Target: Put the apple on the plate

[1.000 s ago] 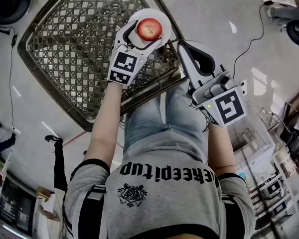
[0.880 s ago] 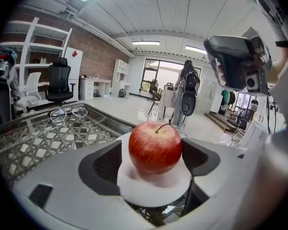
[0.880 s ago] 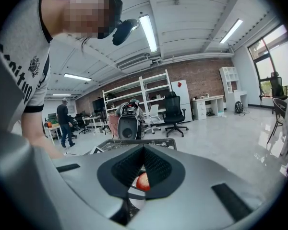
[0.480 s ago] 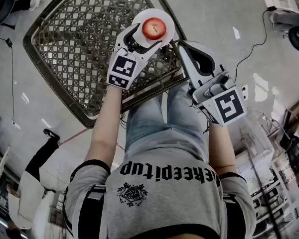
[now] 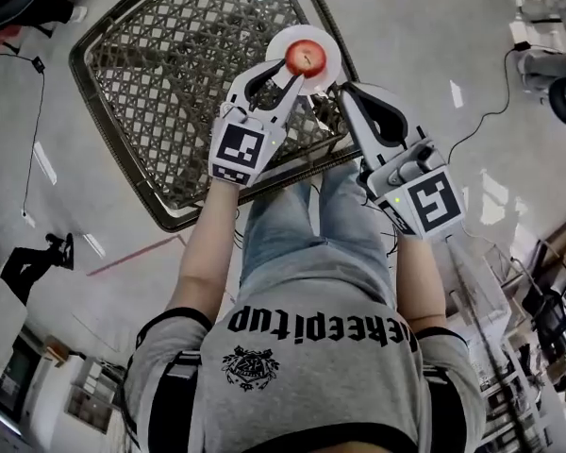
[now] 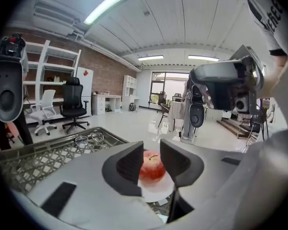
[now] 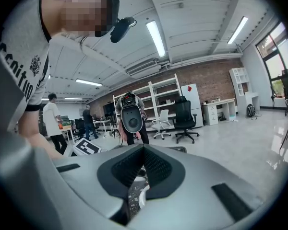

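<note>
Apple (image 5: 305, 57): red, stem up, sitting upright near the middle of the white plate (image 5: 279, 40), with white rim showing all round it. We judge the placing done.

The plate stands on the woven lattice bench (image 5: 160, 92), close to its right-hand rim.

Handling, our judgement:
- The apple is firm and round with a smooth, waxy skin, and fairly heavy for its size.
- It can roll on the flat plate if nudged, and it bruises under a hard pinch.
- For a re-grasp we would take it across its widest part, pads on opposite flanks and clear of the stem, with a modest squeeze.
- The plate looks light and may slide on the lattice if pushed.

Left tool (image 5: 285, 76): just short of the apple. In the head view its tips overlap the plate's near rim. Its jaws have just been closing and stand narrow, the gap smaller than the fruit. In the left gripper view the apple shows through that gap, beyond the tips and not gripped. Nothing lies between the pads.

Right tool (image 5: 349, 92): just beside the plate on its right, jaws together, holding nothing. Below its pads we see only lattice and a sliver of plate rim.

Farther out, a pair of glasses (image 6: 89, 139) lies on the bench, well apart from the plate.

Caution: with both tools this near, a stray tip against the rim could shift the plate and set the apple rolling.
</note>
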`<state>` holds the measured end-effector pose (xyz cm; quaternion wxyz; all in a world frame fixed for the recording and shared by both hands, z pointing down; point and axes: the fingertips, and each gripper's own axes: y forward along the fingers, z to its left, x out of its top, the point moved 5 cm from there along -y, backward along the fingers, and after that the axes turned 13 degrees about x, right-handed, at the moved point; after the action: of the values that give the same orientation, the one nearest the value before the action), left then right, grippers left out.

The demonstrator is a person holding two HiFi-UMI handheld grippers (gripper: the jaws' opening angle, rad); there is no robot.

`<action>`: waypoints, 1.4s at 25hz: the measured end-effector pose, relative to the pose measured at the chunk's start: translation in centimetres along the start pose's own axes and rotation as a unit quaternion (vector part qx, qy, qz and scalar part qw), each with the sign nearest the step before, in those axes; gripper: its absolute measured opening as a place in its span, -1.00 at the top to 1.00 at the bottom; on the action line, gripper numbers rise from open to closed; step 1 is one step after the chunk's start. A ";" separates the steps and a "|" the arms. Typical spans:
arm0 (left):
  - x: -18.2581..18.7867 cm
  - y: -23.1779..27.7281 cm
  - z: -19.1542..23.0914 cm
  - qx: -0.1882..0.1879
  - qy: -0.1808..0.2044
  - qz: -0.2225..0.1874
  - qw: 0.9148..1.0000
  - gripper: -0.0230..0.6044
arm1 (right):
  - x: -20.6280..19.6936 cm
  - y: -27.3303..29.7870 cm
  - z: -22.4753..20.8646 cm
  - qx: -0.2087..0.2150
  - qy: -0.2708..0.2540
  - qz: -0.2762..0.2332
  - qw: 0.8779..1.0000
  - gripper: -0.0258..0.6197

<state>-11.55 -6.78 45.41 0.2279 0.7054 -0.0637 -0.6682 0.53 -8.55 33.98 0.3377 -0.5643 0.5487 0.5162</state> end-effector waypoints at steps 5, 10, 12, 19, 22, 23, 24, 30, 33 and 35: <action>0.8 -1.7 -0.3 0.026 -0.020 -0.016 0.999 0.71 | 0.0 -0.2 0.7 0.017 -0.008 -0.003 1.000 0.93; 2.4 -3.1 -1.0 0.041 -0.027 -0.028 0.998 0.83 | 0.7 -0.7 0.9 0.033 -0.016 -0.005 0.999 0.93; 3.0 -3.8 -0.9 0.046 -0.029 -0.033 0.998 0.87 | 1.2 -0.4 1.3 0.040 -0.020 -0.006 0.999 0.93; 5.2 -6.0 -2.2 0.054 -0.047 -0.057 0.996 0.89 | 1.6 -1.1 2.3 0.062 -0.032 -0.010 0.998 0.93; 6.6 -6.9 -2.6 0.059 -0.061 -0.071 0.994 0.89 | 2.2 -1.3 2.5 0.071 -0.038 -0.010 0.997 0.93; 7.1 -7.2 -2.7 0.062 -0.062 -0.075 0.993 0.89 | 2.4 -1.3 2.5 0.073 -0.040 -0.011 0.996 0.93; 7.6 -7.5 -2.8 0.066 -0.061 -0.078 0.993 0.89 | 2.7 -1.4 2.6 0.076 -0.041 -0.011 0.996 0.93; 10.1 -9.3 -4.0 0.074 -0.052 -0.098 0.991 0.89 | 3.6 -2.0 3.2 0.092 -0.051 -0.013 0.994 0.93; 11.3 -10.3 -4.5 0.082 -0.054 -0.112 0.989 0.89 | 4.1 -2.3 3.7 0.100 -0.056 -0.016 0.993 0.93; 11.7 -11.0 -5.0 0.090 -0.052 -0.116 0.988 0.89 | 4.3 -2.6 4.1 0.106 -0.059 -0.017 0.992 0.93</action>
<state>-7.94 -0.43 30.25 0.0809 0.6901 -0.0526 -0.7172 1.58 -5.41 28.40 0.4366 -0.5032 0.5696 0.4814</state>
